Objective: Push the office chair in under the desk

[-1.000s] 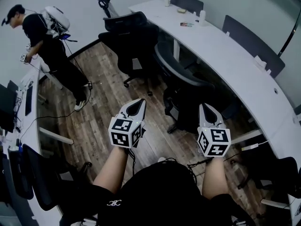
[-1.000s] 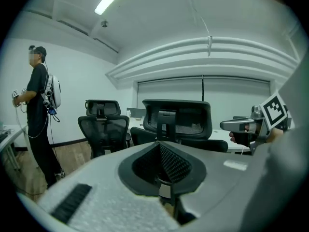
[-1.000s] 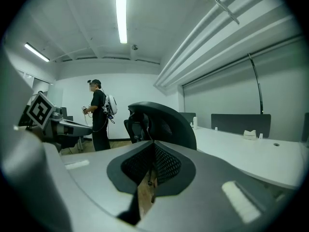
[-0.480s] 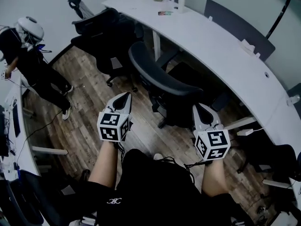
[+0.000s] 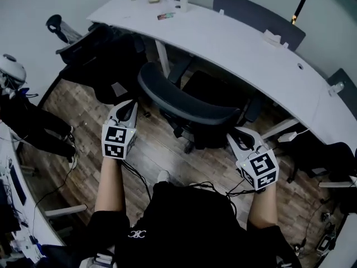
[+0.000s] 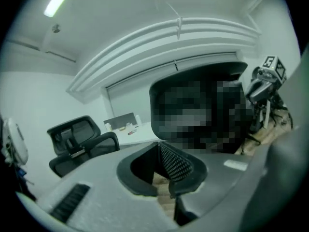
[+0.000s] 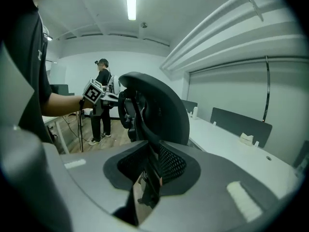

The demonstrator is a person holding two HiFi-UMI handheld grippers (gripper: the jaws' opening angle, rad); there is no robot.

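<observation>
A black office chair (image 5: 184,102) stands with its curved back toward me and its seat partly under the long white desk (image 5: 240,43). My left gripper (image 5: 129,106) hovers just left of the chair back's left end, shut and empty. My right gripper (image 5: 233,140) sits below the back's right end, its jaws opening with a narrow gap. In the right gripper view the chair back (image 7: 159,110) rises just beyond the jaws (image 7: 149,178), and I see nothing pinched between the pads. The left gripper view shows its own jaws (image 6: 166,178) closed over bare floor.
A second black chair (image 5: 95,54) stands at the desk's left end. A person (image 5: 22,116) stands at the far left by another table. Another dark chair (image 5: 329,161) is at the right. Cables trail on the wood floor (image 5: 145,166). Small items (image 5: 167,15) and dividers (image 5: 256,15) sit on the desk.
The head view has swung right, so the chair and desk are now centred and the standing person is at the left edge. Both grippers now flank the chair back.
</observation>
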